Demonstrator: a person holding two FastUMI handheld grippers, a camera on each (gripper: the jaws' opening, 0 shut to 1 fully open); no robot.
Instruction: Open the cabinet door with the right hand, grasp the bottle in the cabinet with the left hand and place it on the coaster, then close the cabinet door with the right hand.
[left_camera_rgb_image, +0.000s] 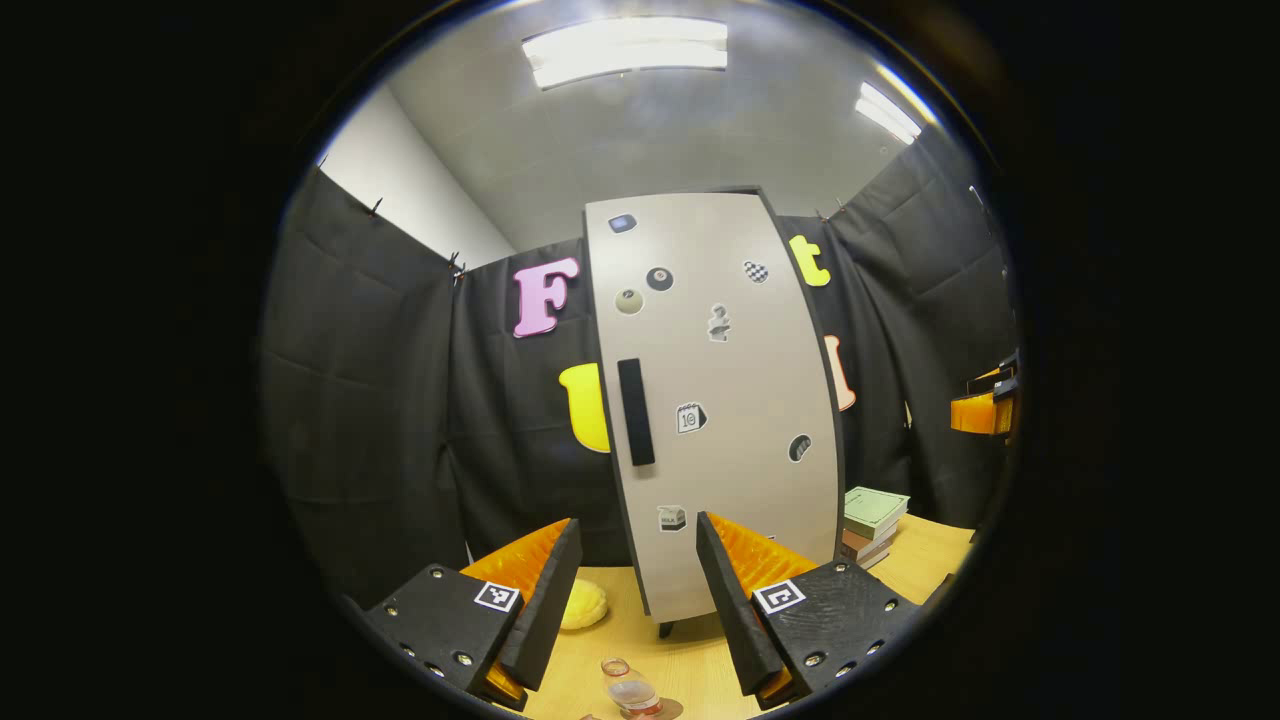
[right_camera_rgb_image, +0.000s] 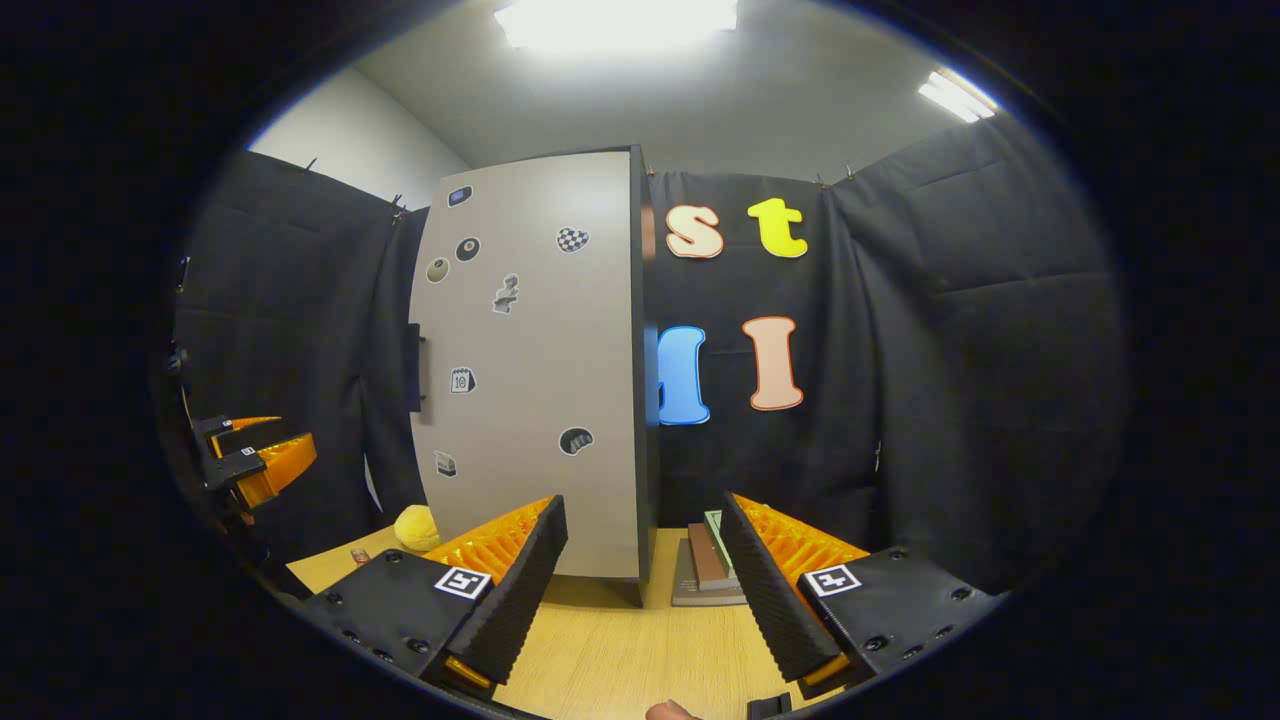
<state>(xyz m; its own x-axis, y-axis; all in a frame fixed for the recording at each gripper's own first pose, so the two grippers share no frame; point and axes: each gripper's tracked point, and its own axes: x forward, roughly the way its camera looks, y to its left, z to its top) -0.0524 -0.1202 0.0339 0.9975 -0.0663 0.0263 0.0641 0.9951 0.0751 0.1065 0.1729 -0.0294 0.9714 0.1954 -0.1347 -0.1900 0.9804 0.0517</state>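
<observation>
The small clear glass bottle (left_camera_rgb_image: 629, 688) stands upright, neck up, on the round brown coaster (left_camera_rgb_image: 668, 711); left claw (left_camera_rgb_image: 640, 590) and right claw (right_camera_rgb_image: 645, 585) gape wide, empty, facing the shut grey cabinet door (left_camera_rgb_image: 725, 400).

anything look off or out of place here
Nothing stands out. The cabinet door is closed and sits flush, the small bottle stands upright on its coaster, and the books lie stacked beside the cabinet. No spill shows on the table.
</observation>
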